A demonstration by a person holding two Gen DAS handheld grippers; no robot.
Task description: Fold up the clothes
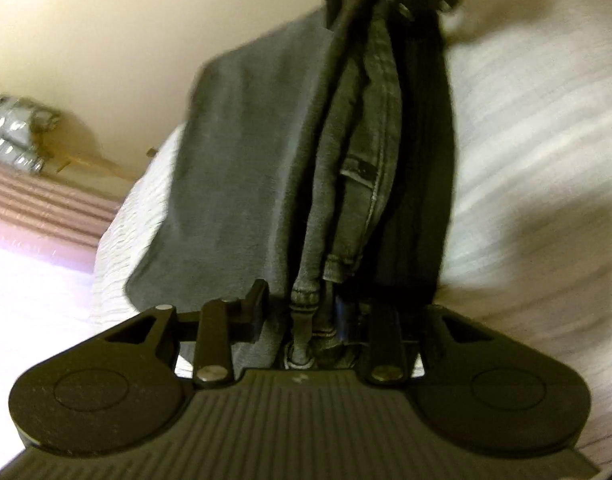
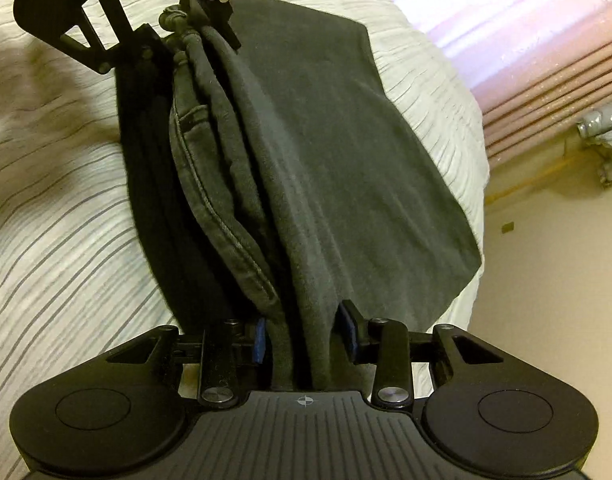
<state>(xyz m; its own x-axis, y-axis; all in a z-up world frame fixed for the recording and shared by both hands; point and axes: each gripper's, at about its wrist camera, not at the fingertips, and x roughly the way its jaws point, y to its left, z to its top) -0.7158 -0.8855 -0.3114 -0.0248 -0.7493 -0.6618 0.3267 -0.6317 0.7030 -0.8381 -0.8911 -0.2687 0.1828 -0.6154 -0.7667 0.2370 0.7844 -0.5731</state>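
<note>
Across frame centre, over the striped bed cover (image 2: 45,240) | grey jeans (image 2: 326,160) hanging limp, heavy, soft | left gripper (image 1: 306,316) and right gripper (image 2: 303,332) both clamping bunched denim, jaws narrowly parted | gripping thick seams is suiting best

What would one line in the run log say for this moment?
stage: folding | left gripper: shut on jeans | right gripper: shut on jeans | jeans: held doubled over striped bedcover

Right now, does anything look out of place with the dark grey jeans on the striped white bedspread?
Slightly. The dark grey jeans overhang the edge of the striped white bedspread, one corner hanging past it toward the floor. The fold stretched between both grippers is bunched, not flat.
</note>
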